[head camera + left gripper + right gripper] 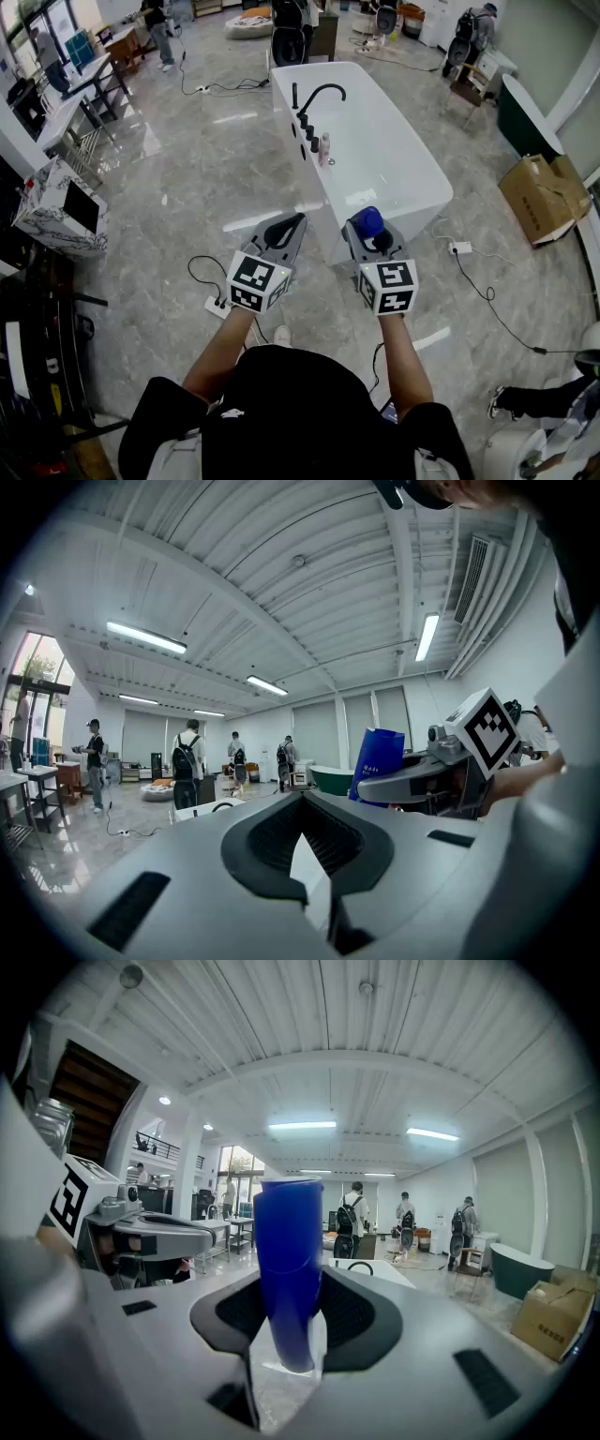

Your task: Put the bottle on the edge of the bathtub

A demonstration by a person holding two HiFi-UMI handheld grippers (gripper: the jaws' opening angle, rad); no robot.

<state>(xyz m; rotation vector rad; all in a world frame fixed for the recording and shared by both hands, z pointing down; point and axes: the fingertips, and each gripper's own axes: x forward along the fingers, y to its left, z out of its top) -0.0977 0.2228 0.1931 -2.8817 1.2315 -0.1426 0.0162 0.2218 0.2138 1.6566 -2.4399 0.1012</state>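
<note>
My right gripper (367, 231) (287, 1340) is shut on a blue bottle (367, 221) (288, 1269), which stands upright between its jaws. The bottle (378, 761) also shows at the right of the left gripper view. My left gripper (286, 228) (305, 878) is beside it, shut and holding nothing. Both hang over the floor just short of the near end of a white bathtub (317, 192). On the tub's left rim stand a black curved faucet (314, 98) and a small pink bottle (324, 145).
A cardboard box (544, 197) lies on the floor to the right, with a dark green tub (525, 117) behind it. A power strip (217, 305) and cables lie near my feet. A marbled cabinet (61, 211) and tables stand at the left. People walk at the back.
</note>
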